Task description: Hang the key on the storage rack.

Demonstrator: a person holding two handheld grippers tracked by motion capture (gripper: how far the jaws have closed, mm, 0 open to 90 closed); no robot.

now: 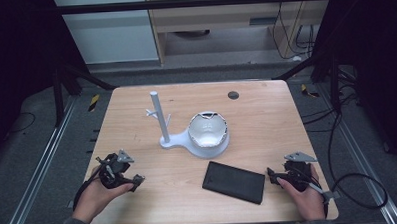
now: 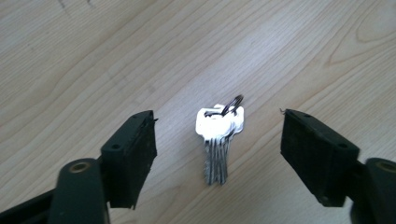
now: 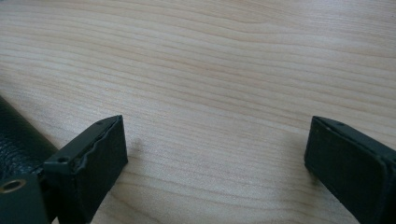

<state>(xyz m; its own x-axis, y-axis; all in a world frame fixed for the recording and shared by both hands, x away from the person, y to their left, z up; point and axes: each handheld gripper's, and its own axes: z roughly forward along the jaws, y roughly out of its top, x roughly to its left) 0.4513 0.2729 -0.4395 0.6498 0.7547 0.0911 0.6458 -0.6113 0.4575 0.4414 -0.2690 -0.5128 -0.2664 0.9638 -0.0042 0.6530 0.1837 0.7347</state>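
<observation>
Wooden table [image 1: 267, 119] stands before you on a grey floor, with dark frame rails on either side and a cabinet behind.

On it, toward the middle, sits a white stand [image 1: 163, 128] with an upright post and small pegs, and its base runs into a white bowl [image 1: 208, 133] just to the right. Nearer you, right of centre, a black wallet [image 1: 234, 182] lies flat, turned a little askew. A small dark disc [image 1: 233, 95] is set into the far part of the top.

Your left gripper [image 1: 137, 180] is at the near left edge, held in your left hand [image 1: 95, 194]. In the left gripper view its jaws stand apart, with a bunch of keys [image 2: 218, 140] lying flat on the wood between them. Neither pad touches the keys; bare wood shows on both sides. The white key heads and the dark ring [image 2: 232, 103] point away from the gripper, the blades toward it.

Your right gripper [image 1: 271, 175] rests at the near right, just beside the wallet's right end, in your right hand [image 1: 305, 198]. In the right gripper view its jaws are spread wide over bare wood and hold nothing; the wallet's grained edge shows just beyond one of the jaws.
</observation>
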